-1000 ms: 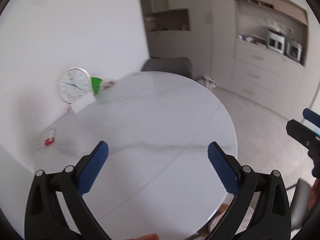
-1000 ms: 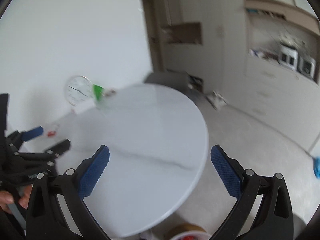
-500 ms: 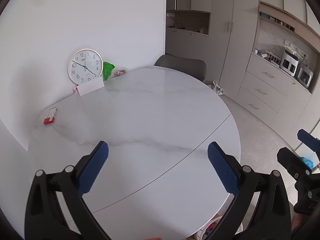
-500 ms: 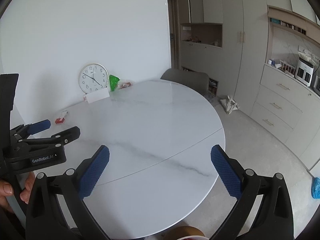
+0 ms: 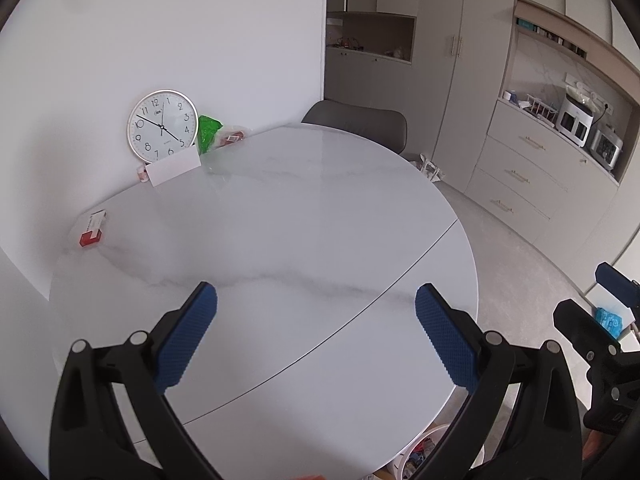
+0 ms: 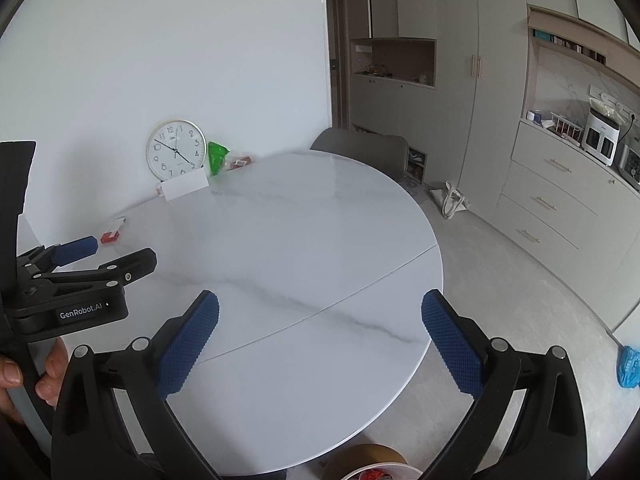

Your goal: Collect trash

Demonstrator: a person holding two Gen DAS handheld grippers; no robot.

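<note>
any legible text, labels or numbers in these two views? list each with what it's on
"GenRobot.AI": white lettering on the body of the left gripper, seen in the right wrist view.
"1" to "12": hour numerals on the clock face.
Small logo under the clock's 12: too small to read.
Red and white box: print too blurred.
White card against the clock: no text visible.

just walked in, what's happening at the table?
A person holds a hand-held gripper in each hand over the round white table. The left hand-held gripper and right hand-held gripper are both open and hold nothing. Nothing has been picked up yet: the green wrapper sits beside the clock, and the red-and-white box lies near the wall.
</note>
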